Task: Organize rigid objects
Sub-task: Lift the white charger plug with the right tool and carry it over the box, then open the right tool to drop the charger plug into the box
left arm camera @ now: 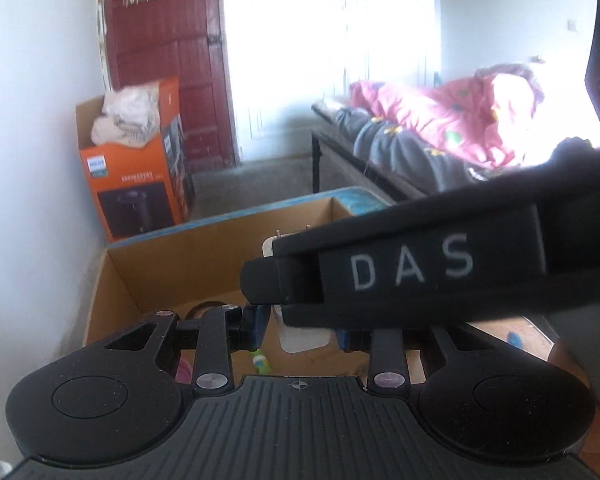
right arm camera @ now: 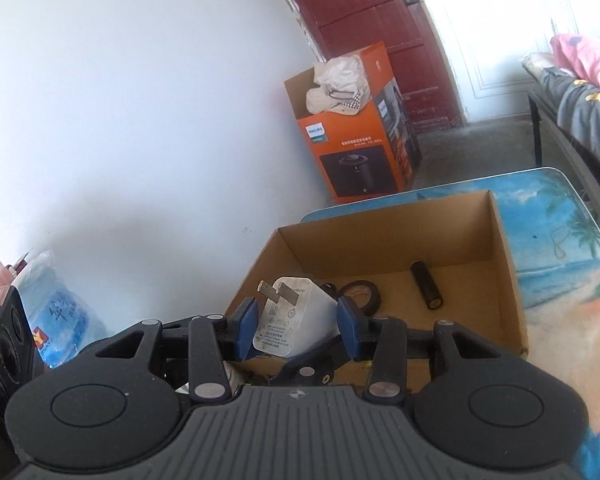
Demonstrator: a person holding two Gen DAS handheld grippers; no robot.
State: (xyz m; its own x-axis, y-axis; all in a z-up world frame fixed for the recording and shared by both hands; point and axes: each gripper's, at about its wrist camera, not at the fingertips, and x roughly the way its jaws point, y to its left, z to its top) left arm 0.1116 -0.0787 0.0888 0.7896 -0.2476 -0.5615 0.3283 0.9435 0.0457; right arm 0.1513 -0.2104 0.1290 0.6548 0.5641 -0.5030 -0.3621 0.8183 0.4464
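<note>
My right gripper [right arm camera: 296,309] is shut on a white charger plug [right arm camera: 288,328], its blue pads pressing both sides and the prongs pointing up and left. In the left wrist view the charger [left arm camera: 304,334] sits between the blue pads of my left gripper [left arm camera: 302,320], which is also shut on it, lower down. The right gripper's black finger [left arm camera: 420,272] crosses that view and hides the charger's middle. Both grippers hang above an open cardboard box [right arm camera: 504,280] holding a black cylinder [right arm camera: 426,284] and a black tape roll [right arm camera: 364,294].
The box stands on a table with a beach print [right arm camera: 560,240]. An orange appliance carton [right arm camera: 356,152] stuffed with cloth stands by the white wall and red door. A bed with pink bedding [left arm camera: 440,120] is on the right. A blue-and-white bag [right arm camera: 60,320] lies at the left.
</note>
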